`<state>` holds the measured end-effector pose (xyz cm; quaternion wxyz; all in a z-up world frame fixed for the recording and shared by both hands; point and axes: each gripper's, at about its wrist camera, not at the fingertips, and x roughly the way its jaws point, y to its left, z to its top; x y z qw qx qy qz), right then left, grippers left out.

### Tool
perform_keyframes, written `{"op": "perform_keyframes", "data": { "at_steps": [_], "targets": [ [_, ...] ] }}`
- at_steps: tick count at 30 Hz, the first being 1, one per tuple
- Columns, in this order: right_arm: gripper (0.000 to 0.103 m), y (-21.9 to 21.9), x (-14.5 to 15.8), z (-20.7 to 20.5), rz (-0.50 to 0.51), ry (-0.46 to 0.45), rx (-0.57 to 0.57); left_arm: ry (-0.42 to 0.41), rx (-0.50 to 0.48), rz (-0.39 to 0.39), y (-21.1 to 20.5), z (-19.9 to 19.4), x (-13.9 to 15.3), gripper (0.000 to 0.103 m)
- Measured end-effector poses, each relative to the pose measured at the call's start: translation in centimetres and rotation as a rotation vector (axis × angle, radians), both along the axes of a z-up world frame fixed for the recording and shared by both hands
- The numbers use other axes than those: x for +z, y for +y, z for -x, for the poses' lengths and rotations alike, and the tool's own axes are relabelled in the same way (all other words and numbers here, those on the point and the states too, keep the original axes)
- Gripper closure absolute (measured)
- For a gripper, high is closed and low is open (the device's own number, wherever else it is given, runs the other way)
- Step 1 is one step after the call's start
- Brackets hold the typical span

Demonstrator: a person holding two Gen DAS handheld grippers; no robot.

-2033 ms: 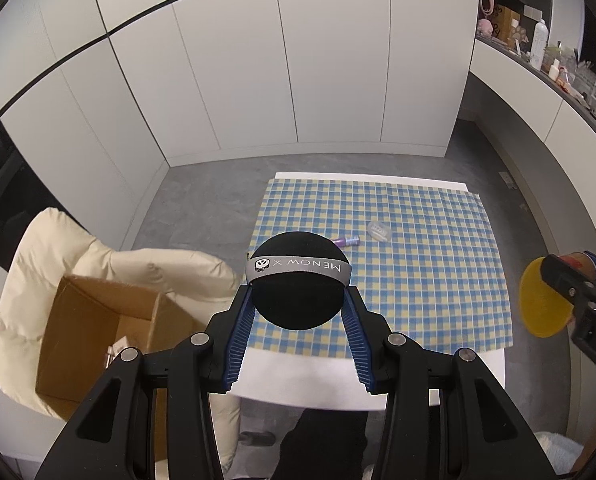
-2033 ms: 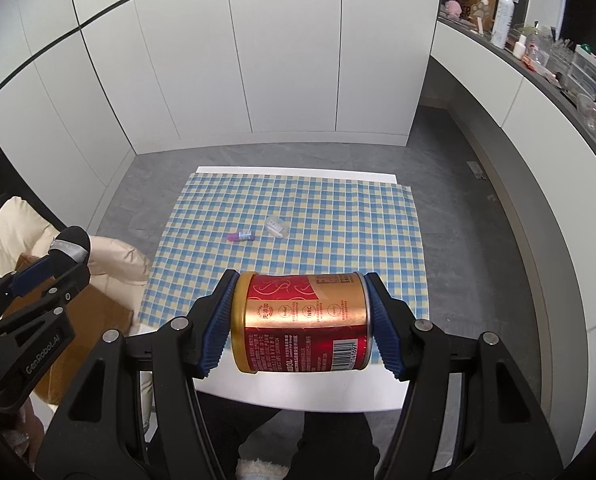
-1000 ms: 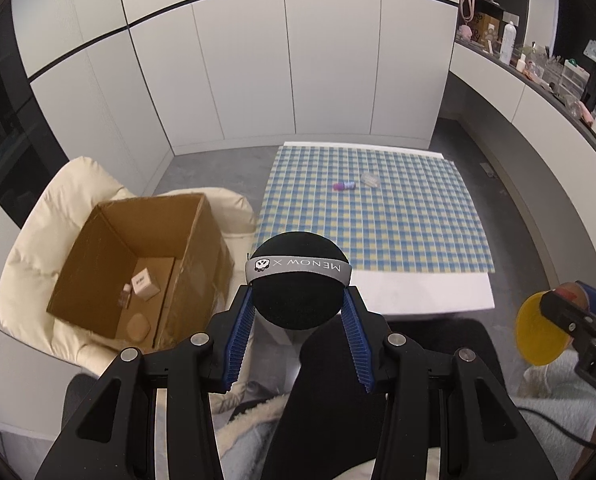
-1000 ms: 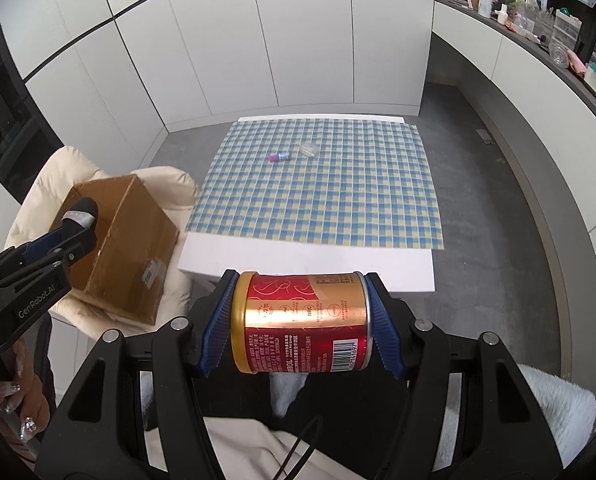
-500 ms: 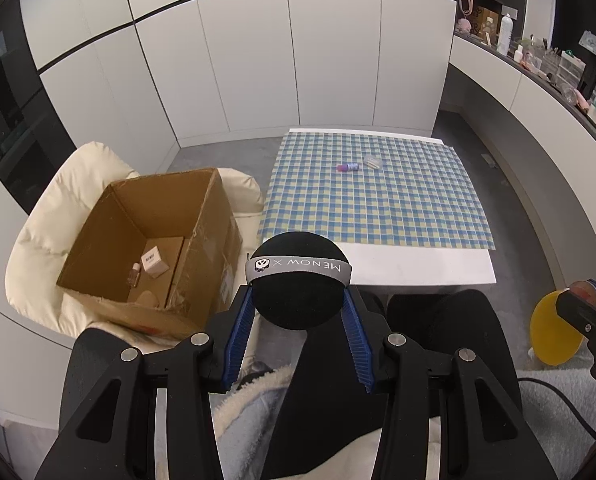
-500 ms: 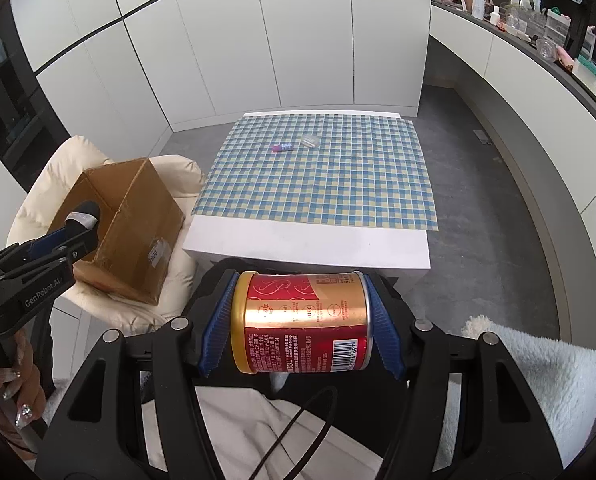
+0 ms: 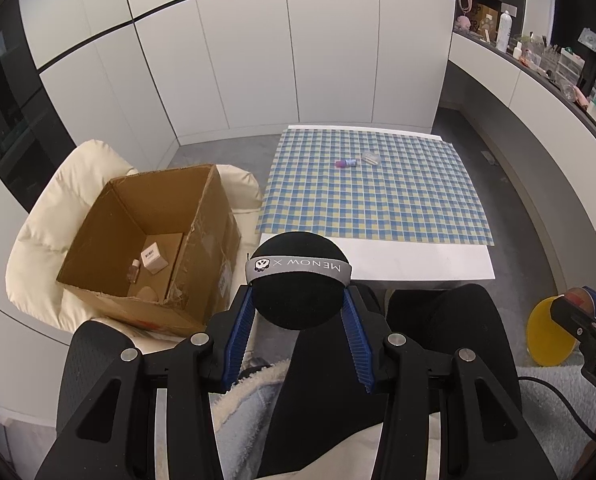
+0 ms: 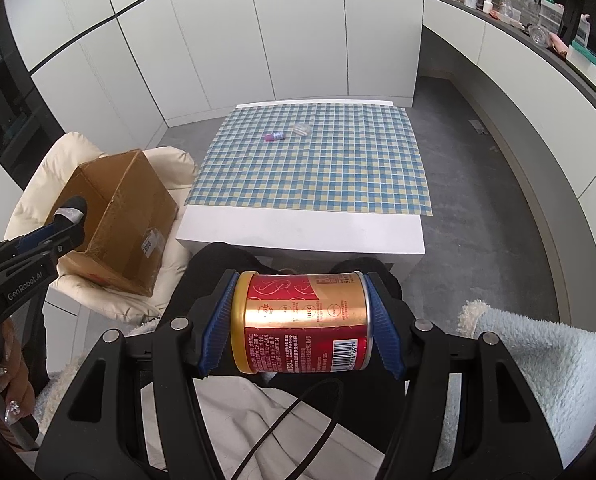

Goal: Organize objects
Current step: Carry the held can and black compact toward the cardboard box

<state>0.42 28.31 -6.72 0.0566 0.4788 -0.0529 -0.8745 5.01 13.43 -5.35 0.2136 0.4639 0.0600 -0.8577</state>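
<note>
My left gripper [image 7: 298, 312] is shut on a black round puff with a grey "MENOW X" band [image 7: 298, 280], held above the person's lap. My right gripper [image 8: 299, 322] is shut on a red and gold can [image 8: 301, 322] lying sideways between the blue pads. An open cardboard box [image 7: 150, 240] sits on a cream chair [image 7: 46, 232] to the left; a small carton and a little bottle lie inside it. On the checked cloth [image 7: 373, 192] far ahead lie a small purple bottle [image 7: 346, 163] and a clear lid [image 7: 370, 157].
The white table [image 8: 298, 232] stands in front of the person's dark knees. The left gripper shows at the left edge of the right wrist view, beside the box [image 8: 118, 216]. A counter with bottles and jars [image 8: 517, 12] runs along the right wall.
Both grippers have drawn back from the table toward the person's lap, each still holding its object. The box on the chair has come fully into view at the left.
</note>
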Motion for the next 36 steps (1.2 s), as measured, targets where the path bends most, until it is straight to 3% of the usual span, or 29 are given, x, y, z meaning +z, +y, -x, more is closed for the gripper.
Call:
{"op": "perform_keyframes", "data": {
  "at_steps": [24, 36],
  "targets": [
    [0.038, -2.3, -2.3, 3.3, -0.009, -0.048, 0.071, -0.056, 0.1, -0.055, -4.1, 0.0, -3.0, 0.058],
    [0.038, -9.9, -2.3, 5.2, -0.028, -0.04, 0.264, -0.056, 0.273, -0.076, -9.5, -4.9, -3.4, 0.058]
  ]
}}
